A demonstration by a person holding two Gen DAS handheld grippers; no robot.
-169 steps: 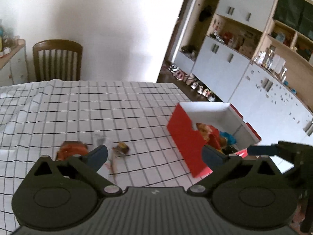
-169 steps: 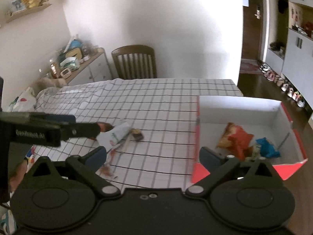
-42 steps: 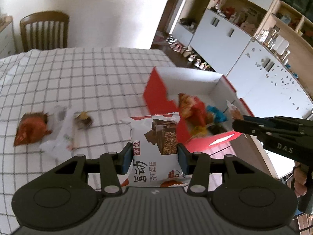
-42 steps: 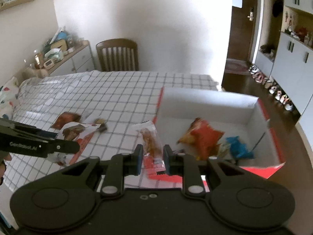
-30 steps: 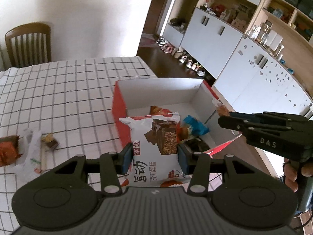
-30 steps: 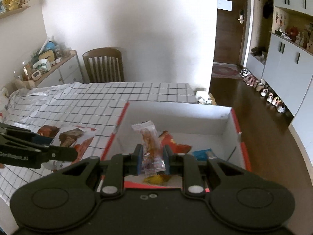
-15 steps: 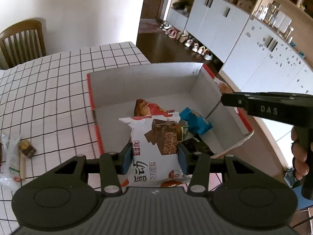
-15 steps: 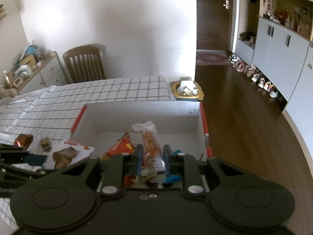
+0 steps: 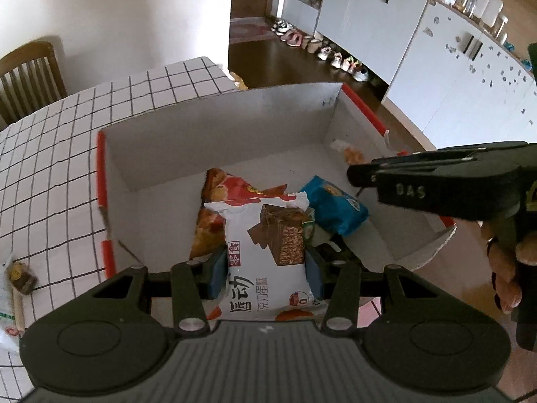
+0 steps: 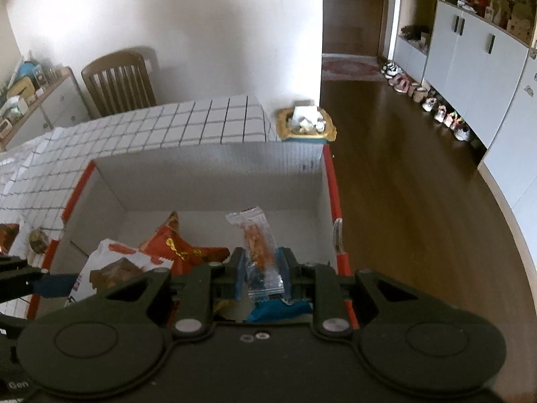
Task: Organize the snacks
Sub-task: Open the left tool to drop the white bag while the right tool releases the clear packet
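Over the open red-and-white box [image 9: 214, 127] at the table's edge, the left gripper [image 9: 265, 277] pinches a white chocolate-wafer packet [image 9: 265, 255] between its pads. The right gripper [image 10: 260, 273], jaws nearly together, clamps a slim clear snack packet [image 10: 256, 241] above the box's right side. An orange bag [image 9: 218, 201] and a blue packet [image 9: 335, 208] lie inside.

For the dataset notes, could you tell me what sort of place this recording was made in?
Most likely a home's dining area beside the entry hall: a table under a checked cloth, a wooden chair, shoes lined along white cabinets, and a door.
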